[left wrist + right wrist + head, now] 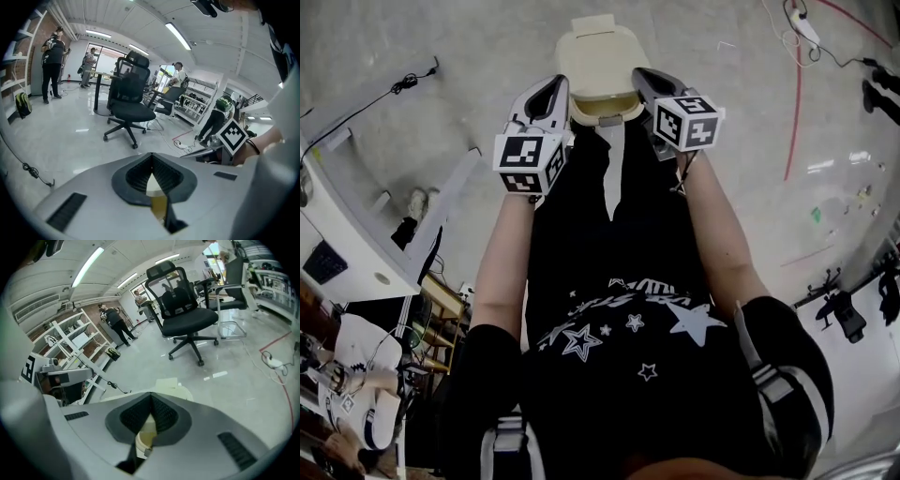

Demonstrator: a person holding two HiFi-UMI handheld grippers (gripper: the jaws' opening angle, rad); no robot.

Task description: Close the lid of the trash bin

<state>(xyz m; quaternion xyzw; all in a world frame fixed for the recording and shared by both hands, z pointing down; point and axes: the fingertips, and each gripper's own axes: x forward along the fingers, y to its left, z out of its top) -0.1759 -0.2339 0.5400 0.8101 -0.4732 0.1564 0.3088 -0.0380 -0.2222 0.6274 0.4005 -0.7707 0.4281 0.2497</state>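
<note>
The cream trash bin (598, 58) stands on the floor just ahead of the person, its lid lying over the top with a narrow yellowish gap showing at the near edge. My left gripper (557, 84) hangs at the bin's near left corner and my right gripper (641, 75) at its near right corner, one on each side. Both are shut with nothing held. In the left gripper view, the left gripper (151, 155) shows only a sliver of cream bin (154, 187) below its closed jaws. The right gripper (151, 394) points over the bin (174, 388).
A white shelf rack (356, 234) stands to the left. A red cable (795, 103) and a power strip (806, 28) lie on the floor at the right. Black office chairs (131, 101) (187, 315) and several people stand farther off in the room.
</note>
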